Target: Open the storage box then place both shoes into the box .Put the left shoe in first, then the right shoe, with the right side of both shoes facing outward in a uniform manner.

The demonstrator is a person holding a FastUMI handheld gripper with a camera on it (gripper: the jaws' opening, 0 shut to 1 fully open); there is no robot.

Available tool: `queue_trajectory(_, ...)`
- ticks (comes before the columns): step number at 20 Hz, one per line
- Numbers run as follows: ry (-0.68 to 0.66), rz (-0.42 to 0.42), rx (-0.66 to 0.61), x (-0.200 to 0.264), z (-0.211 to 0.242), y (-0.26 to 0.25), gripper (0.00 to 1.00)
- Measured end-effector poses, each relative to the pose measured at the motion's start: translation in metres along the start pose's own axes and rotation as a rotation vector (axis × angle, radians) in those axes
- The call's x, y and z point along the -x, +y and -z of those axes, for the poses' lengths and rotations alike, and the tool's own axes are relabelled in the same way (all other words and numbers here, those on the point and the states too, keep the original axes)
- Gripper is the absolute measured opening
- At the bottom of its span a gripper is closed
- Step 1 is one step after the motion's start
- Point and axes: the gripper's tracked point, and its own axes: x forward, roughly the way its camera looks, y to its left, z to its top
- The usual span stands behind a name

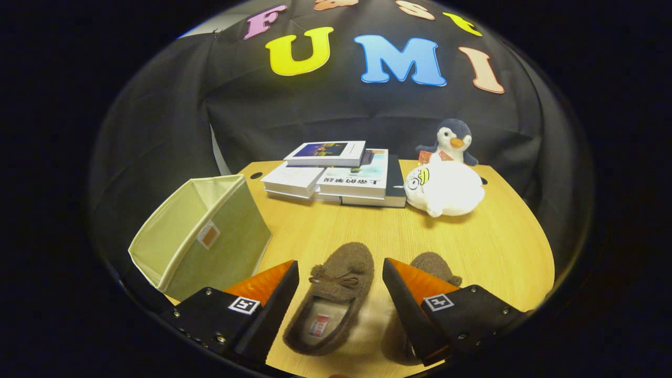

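The bench [499, 252] carries everything, and almost the whole task is judged to be left. The box [202, 239], the largest thing, stands open at the top on the left side of the bench, just beyond the left finger; no lid is seen on it and nothing is seen inside it, so the opening step appears to be done or not needed. Neither shoe has been placed.

Behind, near the wall, books [336, 176] are stacked, with a white plush [446, 189] beside them and a penguin [454, 139] behind that.

The jaws [340, 270] are spread wide and nothing is gripped. One shoe [331, 304] lies on the bench in the gap between the fingers, its toe pointing away and its opening toward the camera; no contact with either finger is seen. The other shoe [433, 265] lies to the right, largely hidden behind the right finger. Which one is the left shoe cannot be told with certainty, though the shoe between the fingers is the likelier first pick.
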Motion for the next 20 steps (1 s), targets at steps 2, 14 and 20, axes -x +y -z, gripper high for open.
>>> queue_trajectory(2,0.025,0.013,0.004,-0.005,0.012,-0.007,0.98)
queue_trajectory(14,0.18,0.027,0.007,-0.027,0.082,-0.015,0.95)
queue_trajectory(20,0.229,0.038,-0.08,-0.038,0.088,-0.013,0.73)
